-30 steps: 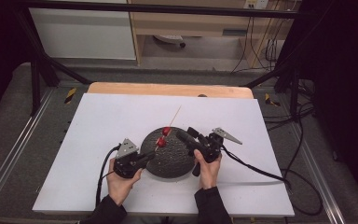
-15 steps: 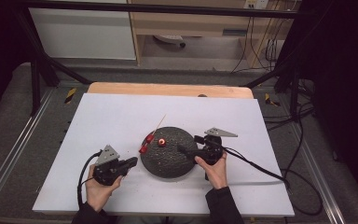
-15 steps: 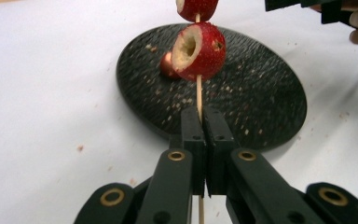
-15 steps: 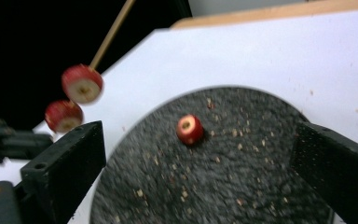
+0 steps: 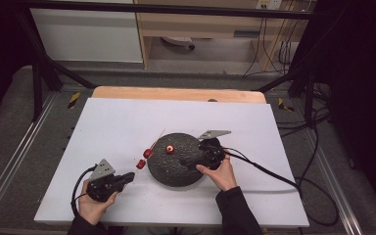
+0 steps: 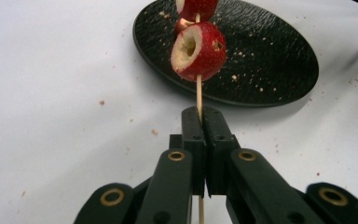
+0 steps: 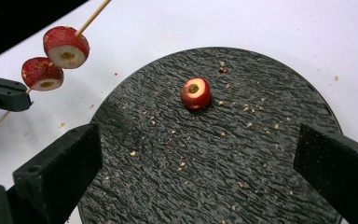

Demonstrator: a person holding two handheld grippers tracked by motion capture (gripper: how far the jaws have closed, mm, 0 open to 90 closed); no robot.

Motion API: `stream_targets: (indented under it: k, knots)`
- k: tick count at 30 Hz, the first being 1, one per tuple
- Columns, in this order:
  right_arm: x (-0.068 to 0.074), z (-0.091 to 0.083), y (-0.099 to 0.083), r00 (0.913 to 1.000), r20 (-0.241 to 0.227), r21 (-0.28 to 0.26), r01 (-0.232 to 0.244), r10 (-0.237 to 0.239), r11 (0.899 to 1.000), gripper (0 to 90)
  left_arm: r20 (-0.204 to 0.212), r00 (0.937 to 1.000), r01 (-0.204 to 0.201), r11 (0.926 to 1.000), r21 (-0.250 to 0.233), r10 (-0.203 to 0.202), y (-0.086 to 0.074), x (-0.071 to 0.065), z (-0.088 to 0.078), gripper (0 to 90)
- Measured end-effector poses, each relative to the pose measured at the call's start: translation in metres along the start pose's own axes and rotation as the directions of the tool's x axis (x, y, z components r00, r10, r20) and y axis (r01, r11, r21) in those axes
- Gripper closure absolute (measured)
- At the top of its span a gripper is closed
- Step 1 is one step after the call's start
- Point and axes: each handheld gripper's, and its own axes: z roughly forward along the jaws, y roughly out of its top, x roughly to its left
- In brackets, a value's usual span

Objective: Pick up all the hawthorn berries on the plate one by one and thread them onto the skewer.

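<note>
Black fingers (image 6: 200,135), brass pivots, dark sleeves (image 5: 237,210).

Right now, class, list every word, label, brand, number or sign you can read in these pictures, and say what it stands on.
None can be read: no writing shows on the black plate, the skewer, the fruit pieces, the white table, the left gripper or the right gripper.
The yellow-and-black markers on the floor bear stripes, no letters.
</note>
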Motion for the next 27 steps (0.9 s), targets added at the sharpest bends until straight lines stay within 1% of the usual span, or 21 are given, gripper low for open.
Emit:
stream_targets:
  k: [2, 5, 7, 8, 12, 17, 19, 21, 24, 27]
  knots:
    - [0.002, 0.002, 0.005, 0.9999, -0.006, 0.018, 0.009, -0.009, 1.0, 2.3, -0.006, 1.0, 0.003, 1.0, 0.002, -0.003, -0.003, 0.003, -0.002, 88.4]
    - [0.004, 0.005, 0.011, 0.9992, -0.001, 0.048, 0.04, -0.04, 0.998, 2.6, -0.018, 0.9998, 0.005, 1.0, 0.003, -0.005, -0.006, 0.006, -0.006, 88.3]
    - [0.005, 0.008, 0.015, 0.9992, -0.009, 0.067, 0.041, -0.04, 0.997, 3.2, -0.017, 0.9998, 0.014, 0.9999, 0.006, -0.013, -0.008, 0.008, -0.007, 88.3]
    - [0.006, 0.01, 0.018, 0.9987, -0.004, 0.079, 0.052, -0.052, 0.996, 3.2, -0.013, 0.9998, 0.018, 0.9998, 0.007, -0.018, -0.009, 0.009, -0.008, 88.4]
    - [0.007, 0.019, 0.025, 0.9977, 0.011, 0.115, 0.065, -0.067, 0.991, 3.2, -0.013, 0.9998, 0.017, 0.9998, 0.007, -0.017, -0.01, 0.011, -0.01, 88.4]
    - [0.01, 0.033, 0.034, 0.9948, 0.021, 0.179, 0.094, -0.1, 0.979, 3.8, -0.009, 0.9997, 0.022, 0.9997, 0.008, -0.022, -0.01, 0.012, -0.01, 88.3]
    - [0.01, 0.038, 0.037, 0.9914, 0.032, 0.194, 0.118, -0.127, 0.974, 4.8, -0.007, 0.9997, 0.022, 0.9997, 0.007, -0.022, -0.01, 0.012, -0.01, 88.3]
    - [0.011, 0.044, 0.041, 0.9925, 0.036, 0.2, 0.108, -0.117, 0.974, 5.3, -0.008, 0.9998, 0.018, 0.9998, 0.011, -0.018, -0.01, 0.012, -0.009, 88.4]
    - [0.012, 0.053, 0.045, 0.9915, 0.035, 0.212, 0.115, -0.125, 0.97, 7.4, -0.007, 0.9998, 0.02, 0.9997, 0.012, -0.02, -0.01, 0.013, -0.009, 88.3]
    - [0.012, 0.062, 0.049, 0.9879, 0.041, 0.239, 0.136, -0.15, 0.961, 10.6, -0.008, 0.9997, 0.021, 0.9997, 0.011, -0.021, -0.01, 0.013, -0.009, 88.3]
